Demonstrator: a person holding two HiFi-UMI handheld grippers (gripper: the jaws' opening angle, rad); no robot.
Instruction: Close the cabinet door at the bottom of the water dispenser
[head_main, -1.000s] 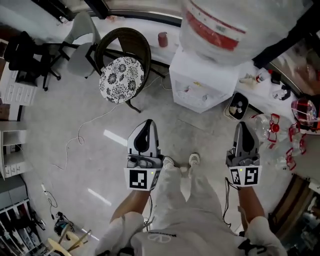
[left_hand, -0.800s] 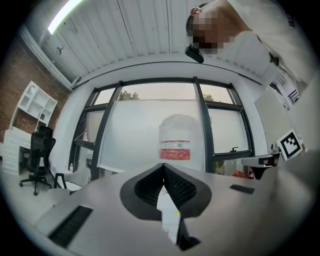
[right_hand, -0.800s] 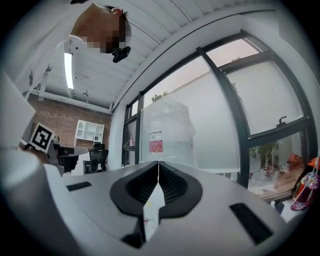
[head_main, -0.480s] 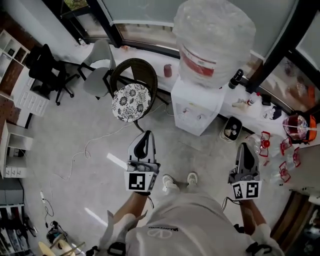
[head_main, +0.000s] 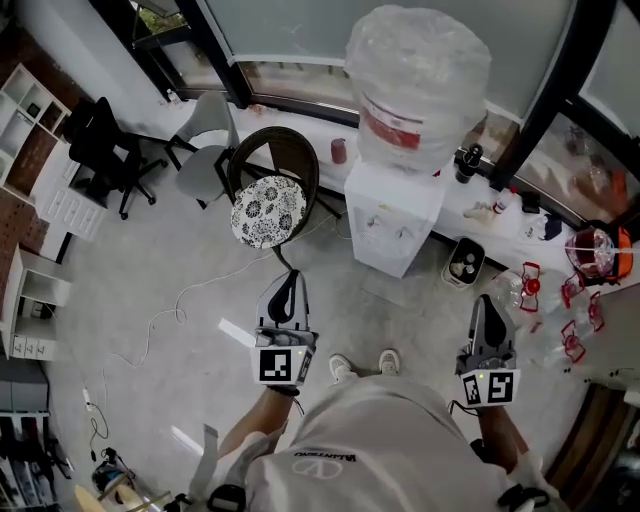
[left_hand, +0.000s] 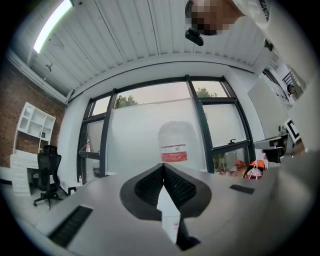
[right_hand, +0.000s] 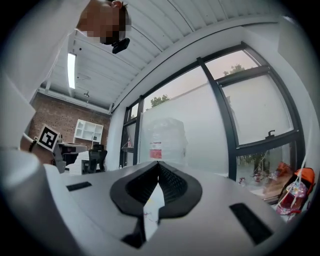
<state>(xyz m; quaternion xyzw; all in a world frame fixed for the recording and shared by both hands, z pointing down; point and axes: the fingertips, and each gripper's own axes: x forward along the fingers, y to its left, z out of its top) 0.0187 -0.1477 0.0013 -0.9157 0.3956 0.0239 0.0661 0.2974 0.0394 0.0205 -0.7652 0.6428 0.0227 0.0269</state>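
Note:
The white water dispenser (head_main: 392, 215) stands by the window with a large clear bottle (head_main: 417, 85) on top; its front faces me and the bottom cabinet door cannot be made out from above. My left gripper (head_main: 285, 290) and right gripper (head_main: 487, 312) hover well in front of it, both shut and empty, pointing toward it. In the left gripper view the bottle (left_hand: 174, 145) shows just above the closed tips of that gripper (left_hand: 163, 167). In the right gripper view the bottle (right_hand: 160, 140) rises behind the closed gripper (right_hand: 159, 165).
A round floral-cushioned chair (head_main: 268, 200) stands left of the dispenser, a grey chair (head_main: 205, 150) and black office chair (head_main: 100, 150) further left. A small bin (head_main: 462, 263) sits right of the dispenser. Clutter lines the right wall; a cable (head_main: 180, 295) trails on the floor.
The view has pulled back and up from the dispenser; both grippers have drawn away from it and risen, staying shut.

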